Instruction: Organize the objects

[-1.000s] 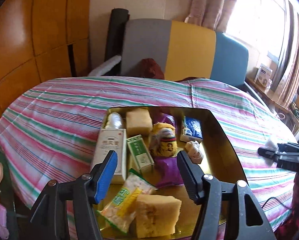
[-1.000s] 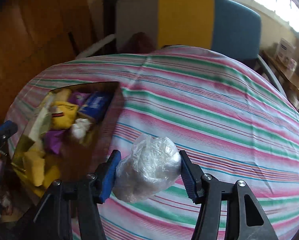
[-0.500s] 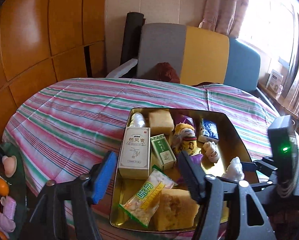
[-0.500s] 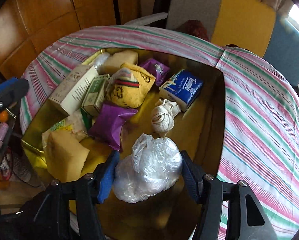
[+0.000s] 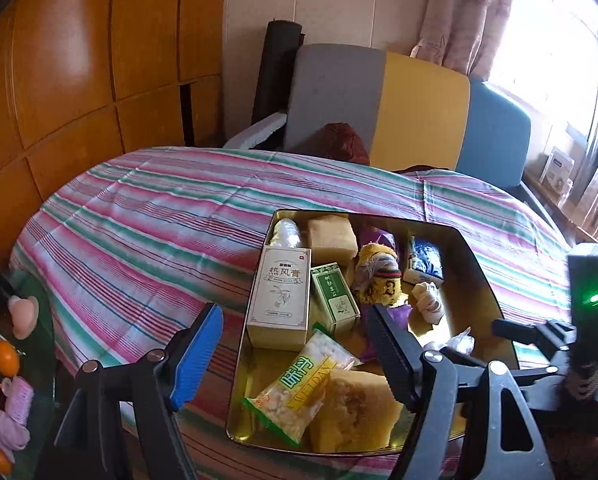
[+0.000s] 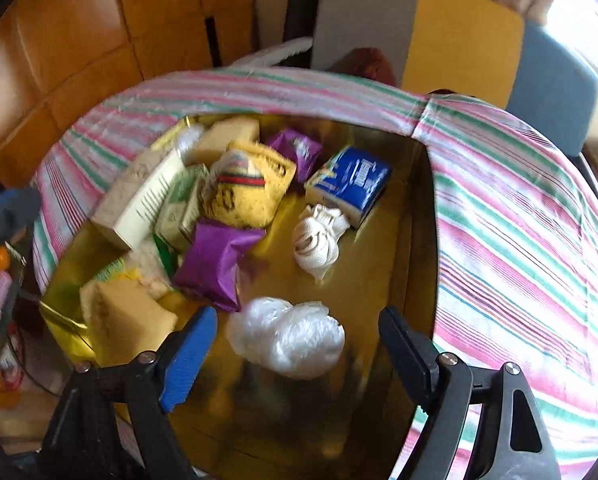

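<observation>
A gold metal tray sits on the striped tablecloth and holds several items. A crumpled clear plastic bag lies on the tray floor between the fingers of my right gripper, which is open and not touching it. The bag shows as a small white tip in the left wrist view. My left gripper is open and empty over the tray's near left edge. The right gripper shows at the right in that view.
The tray holds a white carton, a green box, sponges, a snack packet, a yellow sock, purple packets, blue tissues and a rope bundle. A sofa stands behind the table.
My right gripper opened and released the plastic bag onto the tray floor. The left gripper drew back and up a little.
</observation>
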The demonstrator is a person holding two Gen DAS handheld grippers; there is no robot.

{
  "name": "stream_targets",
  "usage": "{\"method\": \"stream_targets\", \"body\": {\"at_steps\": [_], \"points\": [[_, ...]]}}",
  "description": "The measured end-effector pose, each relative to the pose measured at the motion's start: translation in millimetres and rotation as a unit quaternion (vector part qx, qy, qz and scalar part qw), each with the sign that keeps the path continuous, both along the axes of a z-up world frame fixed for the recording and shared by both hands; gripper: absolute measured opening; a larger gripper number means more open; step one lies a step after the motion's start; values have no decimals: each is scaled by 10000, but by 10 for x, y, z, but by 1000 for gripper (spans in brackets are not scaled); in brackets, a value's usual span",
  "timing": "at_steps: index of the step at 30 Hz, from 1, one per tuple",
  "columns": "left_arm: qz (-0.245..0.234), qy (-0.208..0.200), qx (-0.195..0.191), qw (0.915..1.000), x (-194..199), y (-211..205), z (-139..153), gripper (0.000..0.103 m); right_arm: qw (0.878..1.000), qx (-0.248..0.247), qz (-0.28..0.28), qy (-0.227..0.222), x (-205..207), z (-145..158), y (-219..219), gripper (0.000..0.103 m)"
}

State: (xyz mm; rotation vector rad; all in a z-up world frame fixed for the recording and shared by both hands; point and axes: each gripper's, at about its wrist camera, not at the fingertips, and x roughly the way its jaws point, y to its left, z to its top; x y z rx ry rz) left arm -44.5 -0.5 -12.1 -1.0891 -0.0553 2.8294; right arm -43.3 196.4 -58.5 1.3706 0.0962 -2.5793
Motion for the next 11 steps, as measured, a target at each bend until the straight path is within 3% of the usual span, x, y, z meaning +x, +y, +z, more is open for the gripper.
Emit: {"method": "stream_targets", "body": {"at_steps": [6, 11], "points": [[-33, 248, -101, 9996, 92, 25, 41, 68, 9992, -194, -212, 275, 202, 151, 12, 85], [-133, 240, -93, 9996, 137, 61, 78, 68, 9983, -269, -351, 373, 337, 233, 29, 85]]}}
